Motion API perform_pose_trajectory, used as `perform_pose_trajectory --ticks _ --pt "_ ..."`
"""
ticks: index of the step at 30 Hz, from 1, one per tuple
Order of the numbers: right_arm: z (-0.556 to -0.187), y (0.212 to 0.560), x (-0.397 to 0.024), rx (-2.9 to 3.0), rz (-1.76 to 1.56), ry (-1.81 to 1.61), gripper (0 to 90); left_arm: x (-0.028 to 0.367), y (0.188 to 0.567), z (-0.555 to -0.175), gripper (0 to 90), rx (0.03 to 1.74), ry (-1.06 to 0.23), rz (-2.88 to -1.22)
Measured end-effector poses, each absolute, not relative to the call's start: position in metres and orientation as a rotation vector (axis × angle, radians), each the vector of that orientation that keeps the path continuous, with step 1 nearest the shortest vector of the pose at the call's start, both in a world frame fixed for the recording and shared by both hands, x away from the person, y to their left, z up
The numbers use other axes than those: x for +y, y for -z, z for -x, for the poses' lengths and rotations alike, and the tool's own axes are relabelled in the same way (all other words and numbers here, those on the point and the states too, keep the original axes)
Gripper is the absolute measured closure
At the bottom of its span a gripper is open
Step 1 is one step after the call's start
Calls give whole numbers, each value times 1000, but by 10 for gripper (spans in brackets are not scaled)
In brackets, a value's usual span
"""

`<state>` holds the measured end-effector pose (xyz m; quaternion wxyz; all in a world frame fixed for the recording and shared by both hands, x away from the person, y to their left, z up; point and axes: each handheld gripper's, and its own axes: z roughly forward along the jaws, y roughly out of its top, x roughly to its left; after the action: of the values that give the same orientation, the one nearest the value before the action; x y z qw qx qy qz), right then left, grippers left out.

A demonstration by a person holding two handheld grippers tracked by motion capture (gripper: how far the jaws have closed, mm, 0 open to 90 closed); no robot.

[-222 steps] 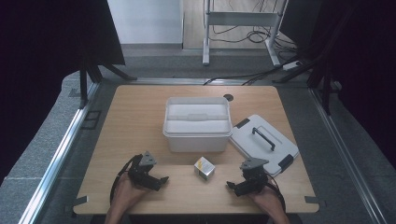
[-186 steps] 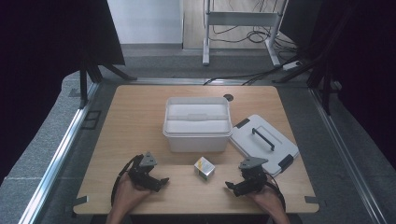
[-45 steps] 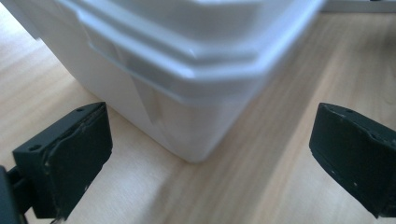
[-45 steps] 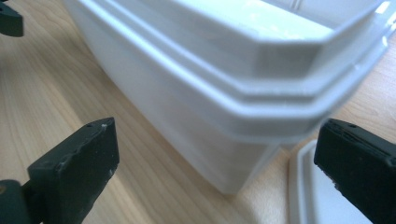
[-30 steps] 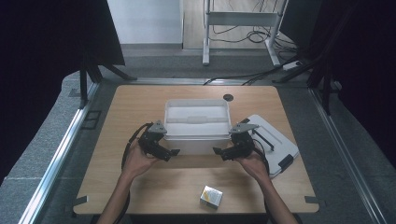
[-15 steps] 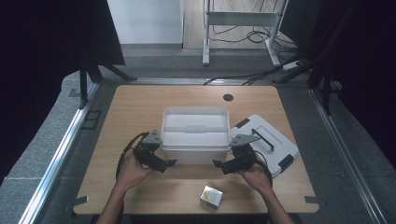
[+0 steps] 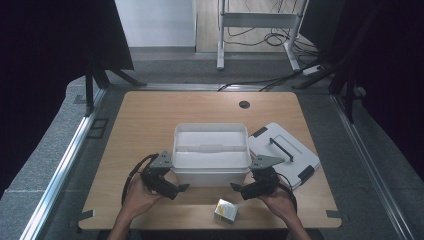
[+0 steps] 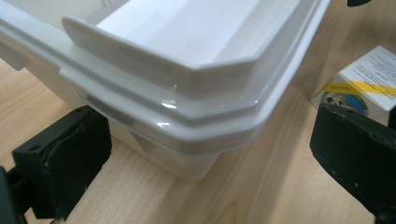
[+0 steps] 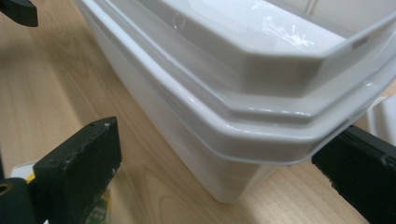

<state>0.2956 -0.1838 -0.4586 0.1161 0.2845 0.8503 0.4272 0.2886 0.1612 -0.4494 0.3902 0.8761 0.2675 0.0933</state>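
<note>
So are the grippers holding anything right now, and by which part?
Nothing is clamped. Both the left gripper and right gripper are open, each straddling a near bottom corner of the white bin.

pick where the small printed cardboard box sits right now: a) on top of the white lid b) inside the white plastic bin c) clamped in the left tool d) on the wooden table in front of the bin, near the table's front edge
d: the high view shows the small printed cardboard box lying on the wooden table in front of the white plastic bin, between the two hands and touched by neither tool.
</note>
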Motion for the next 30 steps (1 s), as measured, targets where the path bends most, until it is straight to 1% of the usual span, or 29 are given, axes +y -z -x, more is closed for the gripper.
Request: perform_pose_trajectory --ticks 3,5,6,9,11,17,23,30 --pt "-294 458 -183 2487 -830 -1241 12 161 450 -289 0 673 -243 -2232" --pt "-295 457 -184 2488 -808 -1216 47 165 451 -292 0 649 -216 -2231" --pt "-295 457 -184 2488 -808 -1216 47 165 451 -292 0 649 -216 -2231" --pt "-297 460 -190 2497 -815 -1196 0 174 454 -295 0 639 -225 -2243" --pt "-298 462 -192 2500 -820 -1174 0 177 454 -296 0 637 -226 -2246" --pt "-297 477 -205 2516 -871 -1123 0 193 451 -300 0 614 -239 -2281" --pt "-295 493 -214 2517 -906 -1108 0 213 444 -309 0 632 -229 -2286" --pt "-292 511 -220 2540 -920 -1047 0 230 426 -321 0 618 -238 -2292"
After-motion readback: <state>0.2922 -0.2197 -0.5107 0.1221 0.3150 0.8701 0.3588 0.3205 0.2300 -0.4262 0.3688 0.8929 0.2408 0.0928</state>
